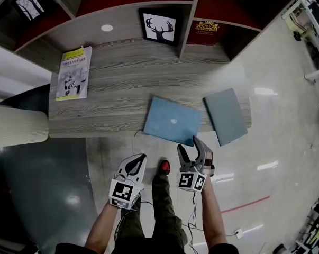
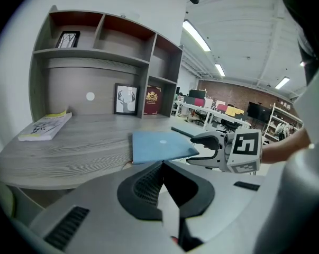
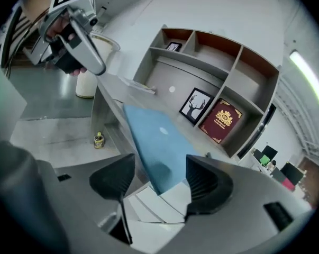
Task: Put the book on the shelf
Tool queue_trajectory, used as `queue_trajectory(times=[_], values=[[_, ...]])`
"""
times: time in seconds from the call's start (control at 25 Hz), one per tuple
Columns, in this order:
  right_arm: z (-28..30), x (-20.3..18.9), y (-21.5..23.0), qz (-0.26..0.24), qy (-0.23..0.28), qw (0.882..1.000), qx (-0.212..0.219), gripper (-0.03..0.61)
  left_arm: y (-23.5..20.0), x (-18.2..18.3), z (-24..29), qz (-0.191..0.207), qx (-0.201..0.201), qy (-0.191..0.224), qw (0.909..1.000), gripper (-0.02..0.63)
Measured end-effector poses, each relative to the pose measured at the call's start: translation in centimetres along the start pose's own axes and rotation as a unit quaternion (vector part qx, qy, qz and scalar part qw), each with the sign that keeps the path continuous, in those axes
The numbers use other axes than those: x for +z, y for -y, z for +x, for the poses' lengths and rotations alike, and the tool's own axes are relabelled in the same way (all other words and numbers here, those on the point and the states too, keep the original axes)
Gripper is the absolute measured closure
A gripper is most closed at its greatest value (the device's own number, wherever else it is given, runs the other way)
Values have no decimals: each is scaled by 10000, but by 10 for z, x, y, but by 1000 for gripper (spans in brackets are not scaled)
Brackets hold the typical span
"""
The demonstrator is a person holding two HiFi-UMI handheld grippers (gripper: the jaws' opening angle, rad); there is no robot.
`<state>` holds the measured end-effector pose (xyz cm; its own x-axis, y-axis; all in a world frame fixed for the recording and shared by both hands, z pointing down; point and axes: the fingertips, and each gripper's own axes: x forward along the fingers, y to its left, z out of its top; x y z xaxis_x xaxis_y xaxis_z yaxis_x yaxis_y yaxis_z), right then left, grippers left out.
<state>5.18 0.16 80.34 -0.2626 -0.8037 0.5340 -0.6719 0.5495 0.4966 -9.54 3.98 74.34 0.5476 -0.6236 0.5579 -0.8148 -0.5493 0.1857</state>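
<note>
A light blue book (image 1: 172, 120) lies flat on the grey wooden desk (image 1: 122, 83), its near corner jutting over the front edge. My right gripper (image 1: 190, 144) is open at that corner; in the right gripper view the blue book's (image 3: 154, 142) corner lies between the jaws of the gripper (image 3: 159, 181), and neither pad presses on it. My left gripper (image 1: 139, 159) hangs shut and empty in front of the desk, left of the blue book (image 2: 159, 146). The shelf (image 1: 133, 9) stands along the back of the desk.
A grey-blue book (image 1: 226, 115) lies right of the blue one, and a yellow-white book (image 1: 74, 72) at the desk's left. A deer picture (image 1: 159, 26) and a red book (image 1: 207, 26) stand in the shelf. A beige cylinder (image 1: 16, 125) stands left of the desk.
</note>
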Motion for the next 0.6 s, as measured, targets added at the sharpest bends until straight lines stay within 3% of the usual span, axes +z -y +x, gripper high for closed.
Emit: queue_trajectory(times=[0.2, 0.44, 0.6], values=[[12, -6, 1, -337, -116, 9993, -103, 279, 0, -5, 4, -34, -5, 26, 10000, 607], [16, -9, 5, -366, -195, 9990, -176, 283, 0, -6, 7, -43, -8, -18, 10000, 607], [14, -6, 3, -534, -192, 9983, -119, 338, 0, -3, 9, -29, -10, 63, 10000, 607]])
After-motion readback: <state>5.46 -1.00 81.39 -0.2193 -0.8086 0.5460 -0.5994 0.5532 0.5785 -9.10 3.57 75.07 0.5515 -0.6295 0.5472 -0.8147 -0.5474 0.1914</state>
